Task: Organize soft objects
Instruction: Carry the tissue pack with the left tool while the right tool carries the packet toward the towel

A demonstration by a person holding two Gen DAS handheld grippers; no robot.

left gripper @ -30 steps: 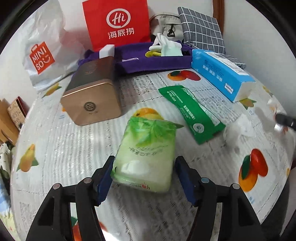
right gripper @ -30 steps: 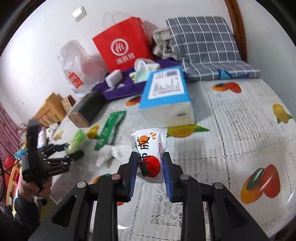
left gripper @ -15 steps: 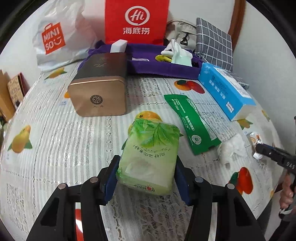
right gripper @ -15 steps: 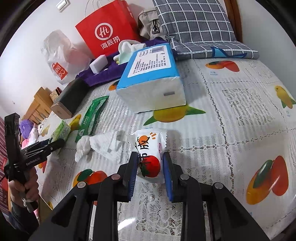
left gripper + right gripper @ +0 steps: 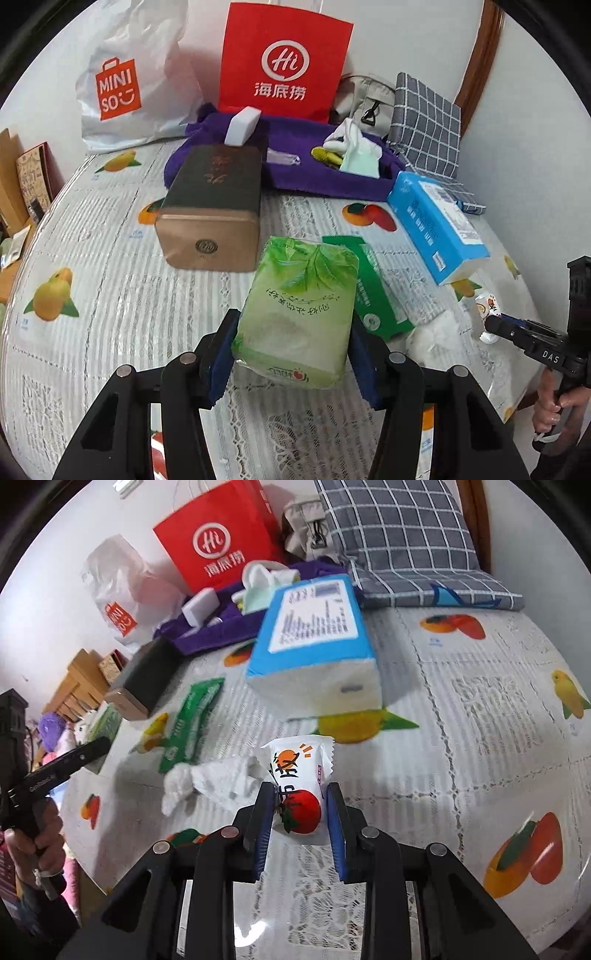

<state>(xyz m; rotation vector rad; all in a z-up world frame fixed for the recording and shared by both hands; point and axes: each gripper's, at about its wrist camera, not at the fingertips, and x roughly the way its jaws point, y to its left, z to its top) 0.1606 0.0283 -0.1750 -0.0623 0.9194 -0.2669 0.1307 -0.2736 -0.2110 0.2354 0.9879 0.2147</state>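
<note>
Your left tool (image 5: 293, 354) clamps the green tissue pack (image 5: 299, 314), its long axis pointing away toward the purple cloth (image 5: 295, 173) straight ahead, while your right tool (image 5: 300, 825) pinches the white snack packet (image 5: 301, 786) above the surface (image 5: 480, 720).

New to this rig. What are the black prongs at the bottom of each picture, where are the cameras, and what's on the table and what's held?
No robot here: a person holds a two-finger gripper in each hand, with a fisheye camera on each looking along its fingers. The black prongs are those fingers.

In the left wrist view, the left gripper, whose jaws have just been closing, clamps a soft green tissue pack. In the right wrist view, the right gripper clamps a small white packet with a tomato print.

On the fruit-print tablecloth lie a gold tin box, a flat green wipes packet, a blue tissue pack, a crumpled white tissue and a purple towel.
</note>
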